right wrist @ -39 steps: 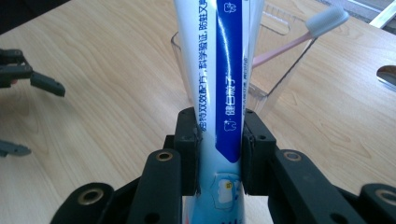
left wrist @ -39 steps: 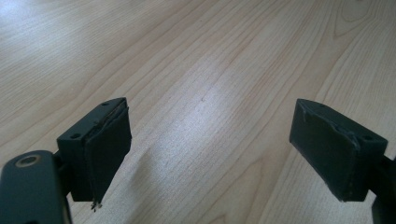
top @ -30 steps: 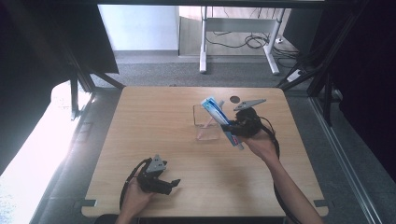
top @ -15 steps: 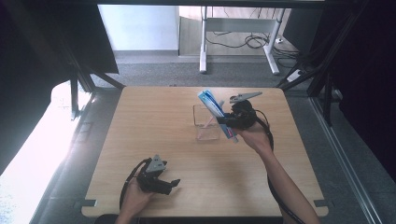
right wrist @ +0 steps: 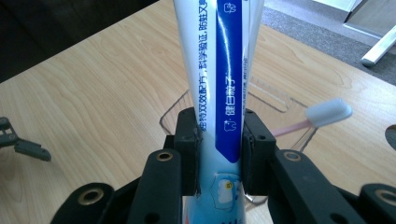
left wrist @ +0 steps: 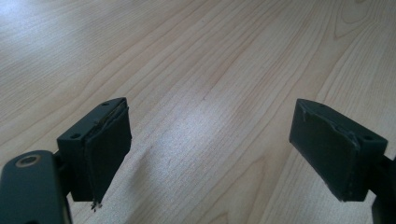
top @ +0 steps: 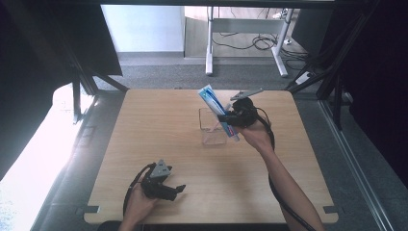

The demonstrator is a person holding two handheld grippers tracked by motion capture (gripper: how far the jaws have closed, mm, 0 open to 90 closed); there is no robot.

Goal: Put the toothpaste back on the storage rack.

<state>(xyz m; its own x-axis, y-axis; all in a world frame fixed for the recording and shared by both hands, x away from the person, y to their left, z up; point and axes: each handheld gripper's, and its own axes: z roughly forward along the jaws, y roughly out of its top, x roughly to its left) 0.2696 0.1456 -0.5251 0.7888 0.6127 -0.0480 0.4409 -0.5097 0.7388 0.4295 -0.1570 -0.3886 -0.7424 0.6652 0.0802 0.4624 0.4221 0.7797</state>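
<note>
Our right gripper [top: 226, 118], clamped on the toothpaste tube [top: 214, 106], has swung it over the clear cup [top: 211, 130]; left gripper [top: 179, 188] idles agape.

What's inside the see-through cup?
A pink toothbrush with a white head leans in the clear cup. The toothpaste tube, clamped by the right gripper, covers the cup's bottom.
</note>
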